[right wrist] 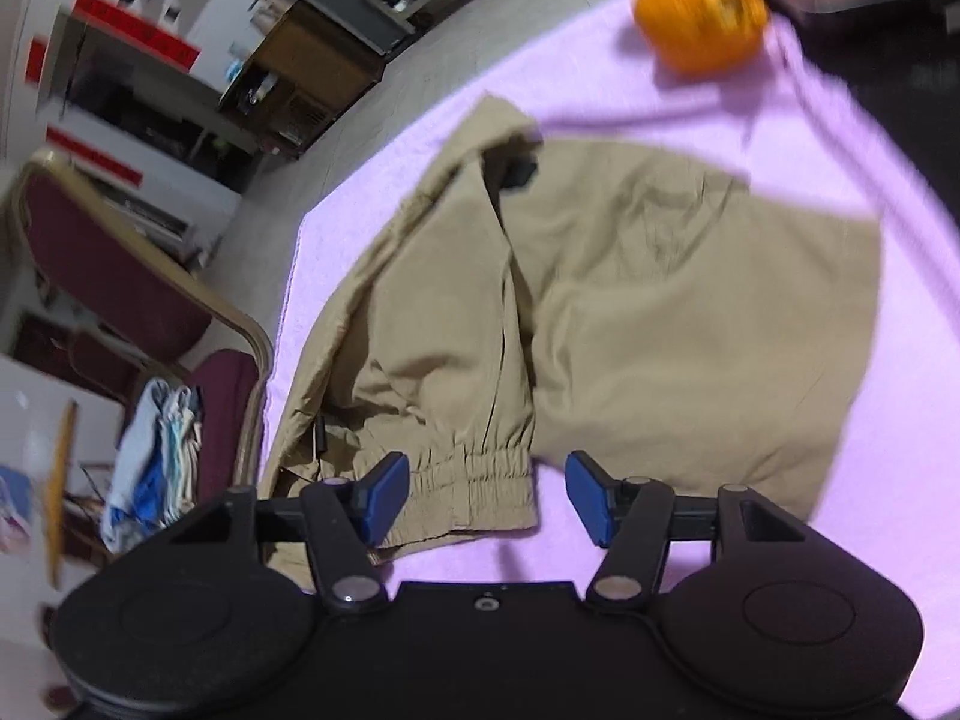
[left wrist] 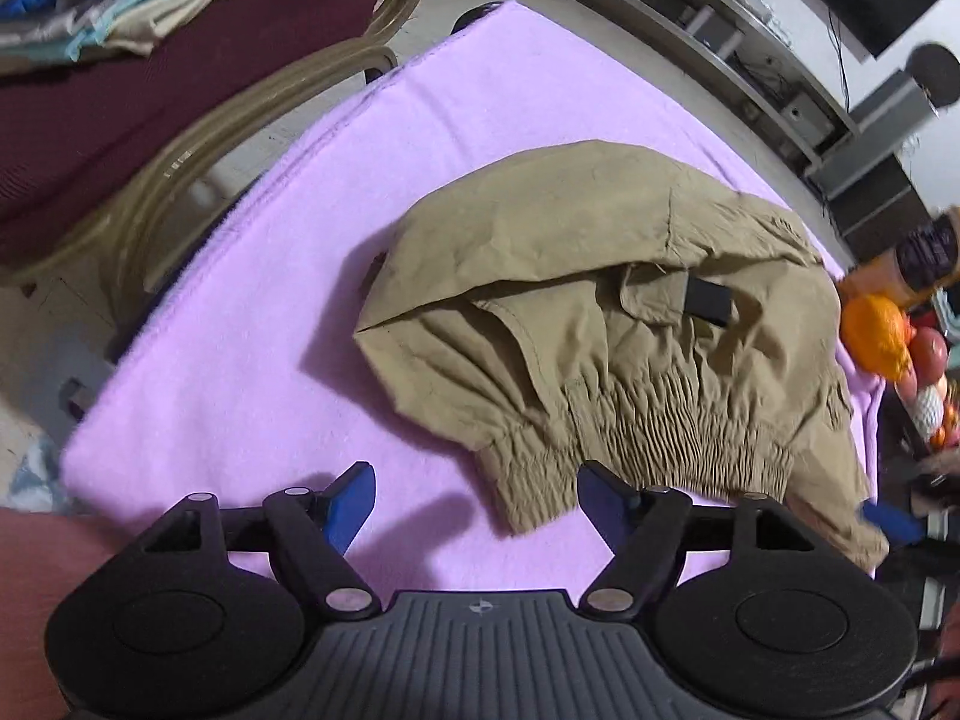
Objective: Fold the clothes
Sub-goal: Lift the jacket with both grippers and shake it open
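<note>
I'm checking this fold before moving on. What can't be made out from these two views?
- Khaki garment: underside hidden against the pink blanket; the right wrist view is motion-blurred.
- Fruit: cut off at the left wrist view's right edge.
- Stacked clothes on the chair: cut by the top-left edge; pieces are indistinguishable.

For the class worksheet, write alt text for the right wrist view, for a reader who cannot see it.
A khaki garment with an elastic waistband lies partly folded on a lilac cloth, seen from above. The right gripper hangs open over the waistband's near edge, blue pads clear of the fabric. An orange fruit sits at the cloth's far edge, and a maroon chair stands on the left.
</note>
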